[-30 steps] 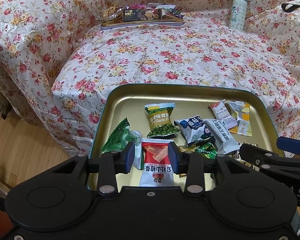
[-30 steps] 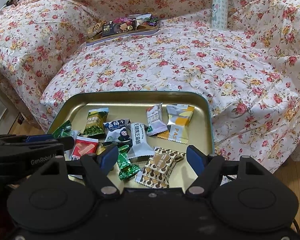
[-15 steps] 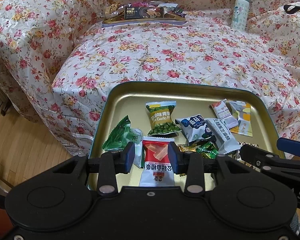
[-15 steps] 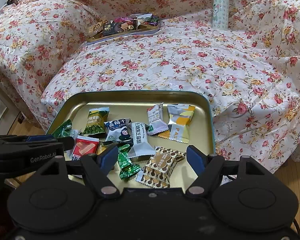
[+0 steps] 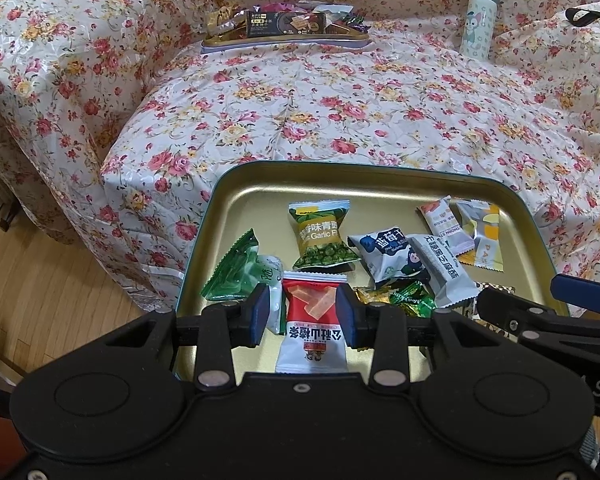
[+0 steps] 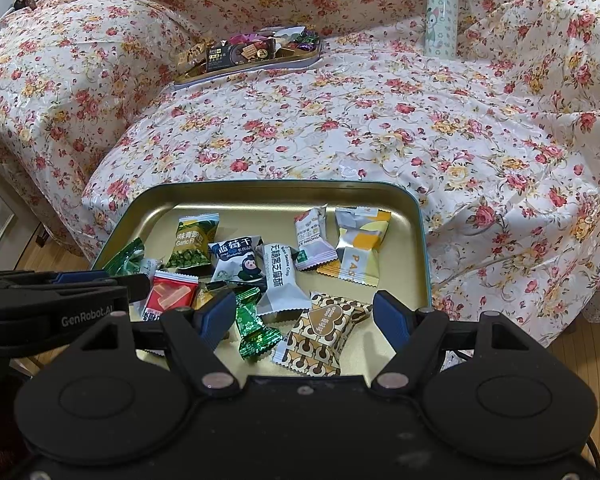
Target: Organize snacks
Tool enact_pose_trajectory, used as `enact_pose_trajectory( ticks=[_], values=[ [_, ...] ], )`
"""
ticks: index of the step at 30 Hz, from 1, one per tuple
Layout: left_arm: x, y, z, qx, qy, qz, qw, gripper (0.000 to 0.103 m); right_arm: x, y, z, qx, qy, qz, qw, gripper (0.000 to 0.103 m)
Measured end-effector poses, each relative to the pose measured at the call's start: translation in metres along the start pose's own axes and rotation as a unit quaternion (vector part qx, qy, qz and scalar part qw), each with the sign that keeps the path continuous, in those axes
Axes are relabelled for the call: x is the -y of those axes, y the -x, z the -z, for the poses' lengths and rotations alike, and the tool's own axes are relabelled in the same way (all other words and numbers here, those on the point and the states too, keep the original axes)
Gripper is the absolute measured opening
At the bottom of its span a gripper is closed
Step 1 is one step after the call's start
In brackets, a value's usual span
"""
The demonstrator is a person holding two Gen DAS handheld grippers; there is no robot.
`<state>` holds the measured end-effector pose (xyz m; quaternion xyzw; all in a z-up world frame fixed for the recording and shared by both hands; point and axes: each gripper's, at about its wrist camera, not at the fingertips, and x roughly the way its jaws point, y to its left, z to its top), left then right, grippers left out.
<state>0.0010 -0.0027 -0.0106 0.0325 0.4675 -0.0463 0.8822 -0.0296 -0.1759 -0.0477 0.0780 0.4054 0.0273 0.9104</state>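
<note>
- Two grippers hover over a gold tray [image 5: 340,184] full of snack packs, and almost nothing has changed from a moment ago: no pack has moved, so the sorting has not gone on.
- Left gripper [image 5: 302,314] has its fingers part open, one on each side of the red pack [image 5: 312,328]. Whether the pads press on it, I cannot tell.
- Right gripper [image 6: 305,318] has its fingers wide open and holds nothing. The brown pack [image 6: 324,336] and the green candy [image 6: 254,330] lie in the tray below it.
- Only the right view shows the brown pack whole; the left view hides most of it.
- Both views show a second tray [image 6: 248,54] of snacks and a bottle [image 6: 441,14] far back on the flowery cloth [image 6: 340,128].
</note>
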Motion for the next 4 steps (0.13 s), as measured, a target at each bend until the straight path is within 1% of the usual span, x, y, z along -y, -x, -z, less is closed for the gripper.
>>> enact_pose_trajectory(
  ticks=[4],
  values=[
    [0.0004, -0.0008, 0.0009, -0.001, -0.001, 0.003, 1.0000, 0.047, -0.0012, -0.0013, 0.0019, -0.002, 0.000, 0.000, 1.000, 0.078]
  ],
)
